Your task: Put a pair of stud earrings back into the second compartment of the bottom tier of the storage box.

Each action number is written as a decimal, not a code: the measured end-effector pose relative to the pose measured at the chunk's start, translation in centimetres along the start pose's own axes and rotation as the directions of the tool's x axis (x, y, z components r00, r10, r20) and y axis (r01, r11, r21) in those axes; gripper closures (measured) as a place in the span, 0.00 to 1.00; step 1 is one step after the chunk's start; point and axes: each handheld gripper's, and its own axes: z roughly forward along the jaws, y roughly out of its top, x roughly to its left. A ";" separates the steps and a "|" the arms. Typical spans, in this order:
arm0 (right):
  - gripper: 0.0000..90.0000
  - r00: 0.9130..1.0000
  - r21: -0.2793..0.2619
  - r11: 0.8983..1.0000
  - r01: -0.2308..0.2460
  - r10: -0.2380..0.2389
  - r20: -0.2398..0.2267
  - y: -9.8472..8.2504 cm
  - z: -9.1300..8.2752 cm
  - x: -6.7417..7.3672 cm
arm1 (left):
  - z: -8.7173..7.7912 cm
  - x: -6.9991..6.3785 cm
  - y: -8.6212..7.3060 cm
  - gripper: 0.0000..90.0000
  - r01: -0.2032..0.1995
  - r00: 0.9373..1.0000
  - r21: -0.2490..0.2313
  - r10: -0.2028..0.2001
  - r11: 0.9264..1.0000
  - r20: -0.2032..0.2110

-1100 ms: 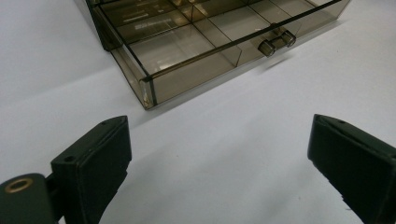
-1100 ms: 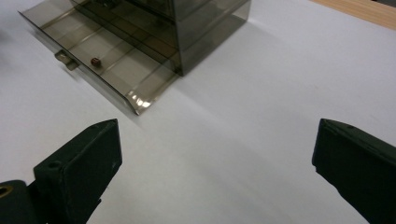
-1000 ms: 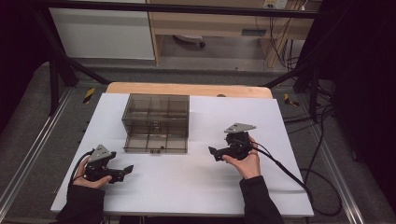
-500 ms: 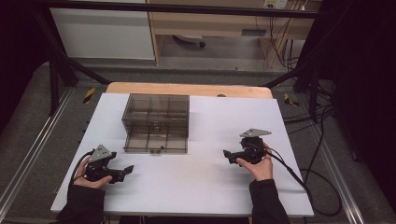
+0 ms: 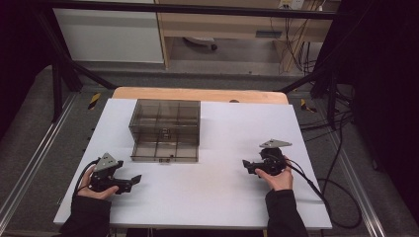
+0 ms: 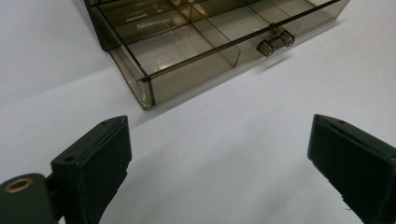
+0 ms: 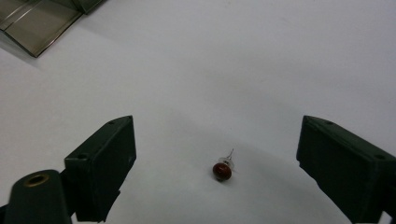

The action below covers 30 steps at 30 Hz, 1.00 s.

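Observation:
A smoky clear box (image 5: 165,116) stands at the back left of the white table (image 5: 207,202), its bottom drawer (image 5: 165,152) pulled out toward me. In the left gripper view the drawer's divided compartments (image 6: 187,42) and its small handle (image 6: 275,41) lie just ahead of my left gripper (image 6: 219,158), which is open and holds nothing. My left gripper (image 5: 134,180) rests at the front left. My right gripper (image 5: 245,166) sits low at the right. Its jaws have just been closing a little, and the right gripper (image 7: 219,140) is still open. A tiny red-headed pin (image 7: 222,170) lies on the table between the jaws, untouched.
Black cables (image 5: 326,197) trail from the right gripper over the table's right edge. A wooden strip (image 5: 197,94) borders the far side. Black frame bars and floor rails surround the table.
My right hand has moved to the right and nearer to the table's front edge, sinking toward the surface. The left hand and the box have stayed put.

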 end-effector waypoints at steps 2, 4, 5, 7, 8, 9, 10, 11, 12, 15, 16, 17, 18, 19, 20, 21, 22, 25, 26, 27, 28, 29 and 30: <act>0.21 1.000 0.011 1.000 0.009 -0.009 0.008 -0.1 0.1 -0.1 | 0.0 0.0 0.0 0.07 -0.001 1.000 0.001 0.001 1.000 0.000; 0.25 1.000 0.020 1.000 0.010 -0.010 0.021 -0.2 0.2 -0.2 | 0.0 0.0 0.0 0.07 -0.001 1.000 0.001 0.001 1.000 0.000; 0.28 1.000 0.021 1.000 0.012 -0.012 0.027 -0.3 0.2 -0.2 | 0.0 0.0 0.0 0.07 -0.001 1.000 0.001 0.001 1.000 0.001; 0.34 0.999 0.022 1.000 0.015 -0.016 0.035 -0.4 0.2 -0.2 | 0.0 0.0 0.0 0.07 -0.001 1.000 0.001 0.001 1.000 0.000; 0.37 0.999 0.017 1.000 0.014 -0.015 0.038 -0.4 0.2 -0.2 | 0.0 0.0 0.0 0.07 -0.001 1.000 0.001 0.001 1.000 0.001; 0.40 0.999 0.016 1.000 0.010 -0.011 0.034 -0.4 0.2 -0.2 | 0.0 0.0 0.0 0.07 -0.001 1.000 0.001 0.001 1.000 0.001; 0.42 0.999 0.022 1.000 0.014 -0.014 0.031 -0.4 0.2 -0.2 | 0.0 0.0 0.0 0.07 -0.001 1.000 0.001 0.001 1.000 0.001; 0.44 0.999 0.026 1.000 0.014 -0.014 0.029 -0.4 0.2 -0.2 | 0.0 0.0 0.0 0.07 0.000 1.000 0.000 0.000 1.000 0.000; 0.47 0.999 0.028 1.000 0.015 -0.016 0.030 -0.4 0.2 -0.2 | 0.0 0.0 0.0 0.07 0.000 1.000 0.000 0.000 1.000 0.001; 0.54 0.999 0.029 1.000 0.007 -0.008 0.036 -0.6 0.3 -0.4 | 0.0 0.0 0.0 0.07 -0.001 1.000 0.000 0.001 1.000 0.001; 0.56 0.999 0.032 0.999 0.005 -0.006 0.038 -0.6 0.3 -0.4 | 0.0 0.0 0.0 0.07 -0.001 1.000 0.000 0.001 1.000 0.000; 0.57 0.999 0.042 0.999 0.004 -0.006 0.038 -0.6 0.3 -0.4 | 0.0 0.0 0.0 0.07 -0.001 1.000 0.000 0.001 1.000 0.000; 0.59 0.999 0.044 0.999 0.006 -0.008 0.037 -0.6 0.3 -0.4 | 0.0 0.0 0.0 0.07 -0.001 1.000 0.001 0.001 1.000 0.000; 0.60 0.999 0.045 0.999 0.006 -0.007 0.034 -0.6 0.3 -0.4 | 0.0 0.0 0.0 0.07 -0.001 1.000 0.001 0.001 1.000 0.001; 0.62 0.999 0.047 0.999 0.007 -0.008 0.032 -0.6 0.4 -0.4 | 0.0 0.0 0.0 0.07 -0.001 1.000 0.001 0.001 1.000 0.001; 0.63 0.999 0.052 0.999 0.010 -0.011 0.030 -0.6 0.4 -0.4 | 0.0 0.0 0.0 0.07 0.000 1.000 0.000 0.000 1.000 0.000; 0.64 1.000 0.055 0.998 0.009 -0.011 0.029 -0.6 0.5 -0.4 | 0.0 0.0 0.0 0.07 0.000 1.000 0.000 0.000 1.000 0.000; 0.68 0.999 0.064 0.998 0.009 -0.011 0.031 -0.6 0.5 -0.4 | 0.0 0.0 0.0 0.07 -0.002 1.000 0.001 0.002 1.000 0.000; 0.69 1.000 0.065 0.998 0.007 -0.009 0.027 -0.6 0.5 -0.4 | 0.0 0.0 0.0 0.07 -0.002 1.000 0.001 0.002 1.000 0.000; 0.70 1.000 0.065 0.998 0.006 -0.007 0.023 -0.6 0.5 -0.4 | 0.0 0.0 0.0 0.07 -0.001 1.000 0.000 0.001 1.000 0.000; 0.72 1.000 0.065 0.998 0.005 -0.007 0.021 -0.6 0.5 -0.4 | 0.0 0.0 0.0 0.07 -0.001 1.000 0.000 0.001 1.000 0.001; 0.73 1.000 0.066 0.998 0.005 -0.006 0.019 -0.6 0.6 -0.4 | 0.0 0.0 0.0 0.07 -0.001 1.000 0.000 0.001 1.000 0.001; 0.73 1.000 0.068 0.998 0.003 -0.004 0.017 -0.6 0.6 -0.4 | 0.0 0.0 0.0 0.07 -0.001 1.000 0.000 0.001 1.000 0.000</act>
